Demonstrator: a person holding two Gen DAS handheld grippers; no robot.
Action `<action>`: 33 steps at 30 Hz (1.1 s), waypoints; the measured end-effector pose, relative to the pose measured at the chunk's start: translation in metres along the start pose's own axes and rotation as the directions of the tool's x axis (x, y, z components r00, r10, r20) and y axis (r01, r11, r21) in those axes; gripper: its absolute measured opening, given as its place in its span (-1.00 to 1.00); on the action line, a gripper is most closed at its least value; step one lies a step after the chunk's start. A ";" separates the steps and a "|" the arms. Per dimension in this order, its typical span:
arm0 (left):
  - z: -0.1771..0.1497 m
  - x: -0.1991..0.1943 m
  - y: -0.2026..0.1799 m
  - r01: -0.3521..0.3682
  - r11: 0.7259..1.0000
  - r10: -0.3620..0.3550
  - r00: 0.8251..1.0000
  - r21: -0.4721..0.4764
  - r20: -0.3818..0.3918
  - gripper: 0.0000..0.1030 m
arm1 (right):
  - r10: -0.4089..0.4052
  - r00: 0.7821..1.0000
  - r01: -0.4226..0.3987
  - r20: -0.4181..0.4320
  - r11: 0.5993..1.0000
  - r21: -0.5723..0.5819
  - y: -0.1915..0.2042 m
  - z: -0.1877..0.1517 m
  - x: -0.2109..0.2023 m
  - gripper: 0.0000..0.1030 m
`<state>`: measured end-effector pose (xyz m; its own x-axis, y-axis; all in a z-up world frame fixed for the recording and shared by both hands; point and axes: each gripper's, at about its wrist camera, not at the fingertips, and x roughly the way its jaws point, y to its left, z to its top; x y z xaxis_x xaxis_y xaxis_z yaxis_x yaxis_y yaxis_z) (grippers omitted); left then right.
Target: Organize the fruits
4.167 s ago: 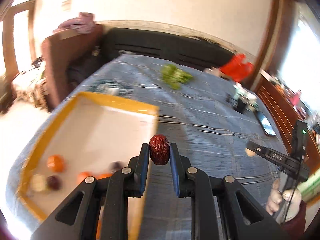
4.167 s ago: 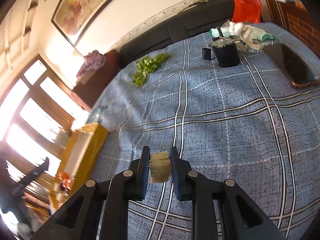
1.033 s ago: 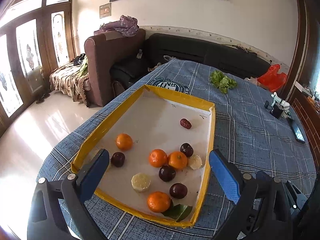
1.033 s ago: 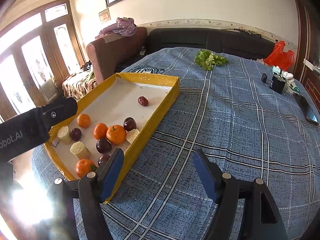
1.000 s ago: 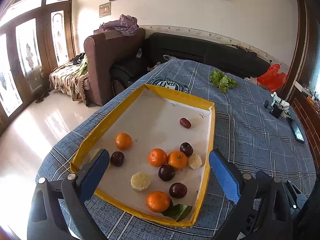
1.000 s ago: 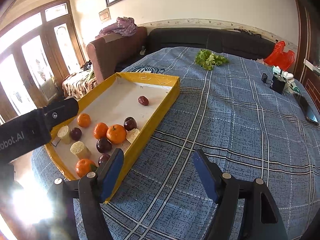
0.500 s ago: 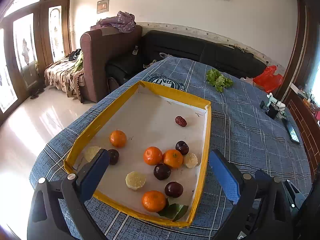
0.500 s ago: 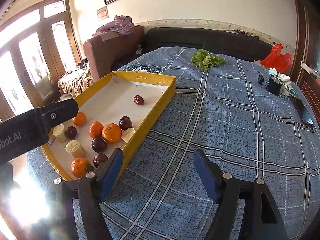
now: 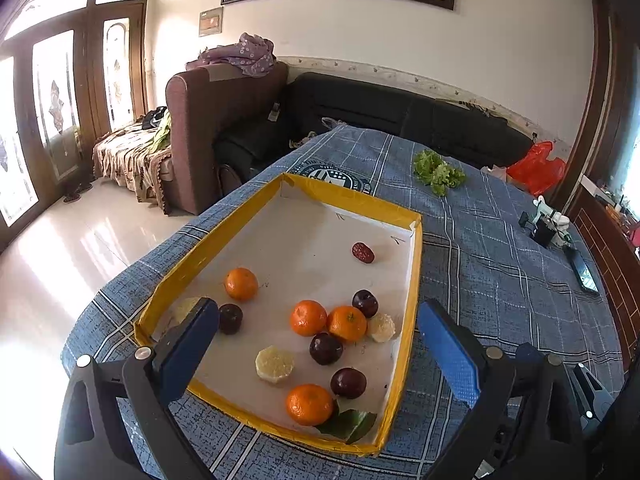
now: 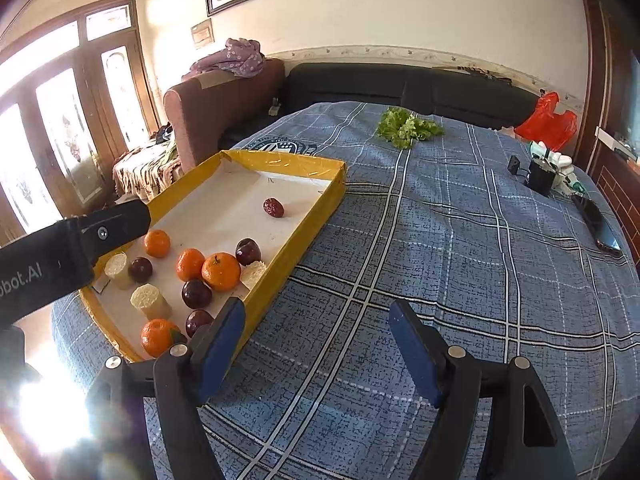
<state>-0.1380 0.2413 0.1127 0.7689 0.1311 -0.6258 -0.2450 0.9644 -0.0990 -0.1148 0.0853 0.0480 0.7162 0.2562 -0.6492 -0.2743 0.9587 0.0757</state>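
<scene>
A shallow tray with yellow walls (image 9: 416, 280) and a white floor sits on a table covered by a blue plaid cloth (image 9: 500, 280). All the fruit lies inside it. Most of it is gathered at the near end: four tangerines, one (image 9: 241, 283) apart toward the left wall, two (image 9: 347, 323) touching side by side near the middle, and one (image 9: 309, 404) at the near wall beside a green leaf (image 9: 352, 422). Dark plums (image 9: 326, 348) lie among them, and pale cut pieces of sugarcane (image 9: 274, 363) rest between the plums and tangerines. A single red date (image 9: 363, 252) lies alone farther up the tray, well apart from the cluster and near the right wall.

The left gripper (image 9: 320, 356) hangs above the near end of the tray, its blue-padded jaws spread wide with nothing between the pads; in its view the fruit cluster shows in the gap between the fingers, below them and untouched. One plum (image 9: 230, 319) appears just beside the left finger.

The right gripper (image 10: 318, 350) is over bare cloth to the right of the tray, jaws likewise wide apart and empty. Its left finger stands just in front of the tray's near right corner, and the fruit lies to the left of it. The left gripper's black body (image 10: 68, 252) crosses the left edge of this view over the tray.

At the table's far end lie a bunch of lettuce (image 10: 408, 126), a red plastic bag (image 10: 548, 120) and a small black cup (image 10: 540, 178).
</scene>
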 end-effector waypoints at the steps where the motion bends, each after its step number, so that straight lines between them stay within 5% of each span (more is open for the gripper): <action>1: 0.000 -0.003 0.000 -0.006 1.000 0.006 1.000 -0.003 0.017 0.94 | -0.004 1.000 0.004 0.008 1.000 -0.004 0.000 0.000 -0.002 0.54; 5: 0.001 -0.030 0.005 -0.051 0.998 0.057 0.987 -0.041 0.148 0.94 | -0.015 0.999 0.016 0.037 1.000 -0.017 0.002 0.001 -0.008 0.55; 11: 0.002 -0.073 0.019 -0.093 0.987 0.130 0.940 -0.130 0.314 1.00 | -0.014 0.998 0.015 0.065 1.000 -0.019 0.004 0.003 -0.015 0.57; 18: 0.003 -0.068 0.040 -0.091 0.973 0.147 0.953 -0.210 0.265 1.00 | -0.006 0.998 0.010 0.067 0.998 -0.060 0.014 -0.001 -0.017 0.57; 29: 0.002 -0.069 0.048 -0.199 0.955 0.253 0.932 -0.219 0.259 1.00 | 0.003 0.998 0.004 0.066 0.995 -0.097 0.026 -0.004 -0.016 0.59; 33: 0.001 -0.064 0.048 -0.151 0.967 0.198 0.953 -0.205 0.229 1.00 | 0.006 0.998 0.001 0.058 0.993 -0.114 0.030 -0.006 -0.013 0.62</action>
<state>-0.1982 0.2795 0.1485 0.8198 0.3682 -0.4385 -0.4743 0.8658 -0.1597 -0.1367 0.1102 0.0540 0.7504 0.2683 -0.6040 -0.3451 0.9385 -0.0119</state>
